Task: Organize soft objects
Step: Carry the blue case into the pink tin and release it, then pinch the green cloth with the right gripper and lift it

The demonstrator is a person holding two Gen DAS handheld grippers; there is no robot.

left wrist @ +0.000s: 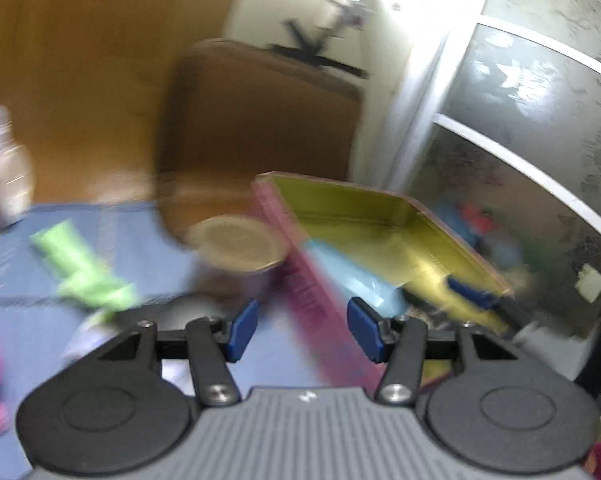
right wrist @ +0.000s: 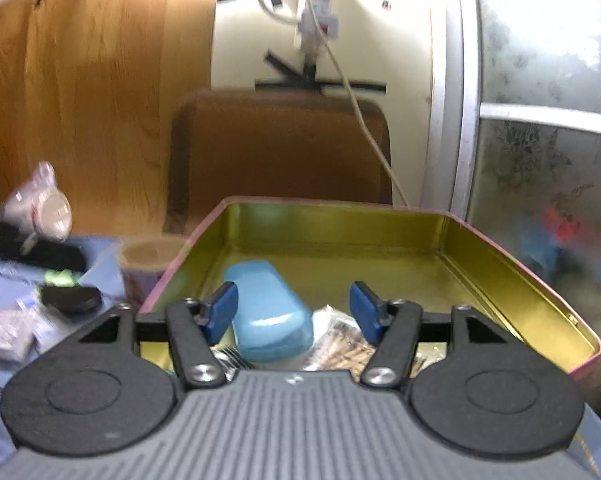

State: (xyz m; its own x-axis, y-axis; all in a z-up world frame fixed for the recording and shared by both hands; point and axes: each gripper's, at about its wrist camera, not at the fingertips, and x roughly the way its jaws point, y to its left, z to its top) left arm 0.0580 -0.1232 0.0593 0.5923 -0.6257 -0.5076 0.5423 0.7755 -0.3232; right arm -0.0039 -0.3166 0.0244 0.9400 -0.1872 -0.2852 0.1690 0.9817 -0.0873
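The right gripper (right wrist: 292,310), jaws wide and holding nothing, hovered over a pink tin box with a gold interior (right wrist: 500,280), where a light-blue plastic case (right wrist: 266,312) lay beside a clear crinkled packet (right wrist: 336,336). The left gripper (left wrist: 302,330), jaws apart and empty, faced the tin's pink wall; a green soft pouch (left wrist: 80,268) lay on the blue cloth (left wrist: 148,236).

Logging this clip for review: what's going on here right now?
A person works two handheld grippers over a blue-covered table. The right gripper hangs open over a pink tin with a gold inside, holding nothing; a light blue case lies in the tin. The left gripper is open and empty beside the tin. A green packet lies on the cloth.
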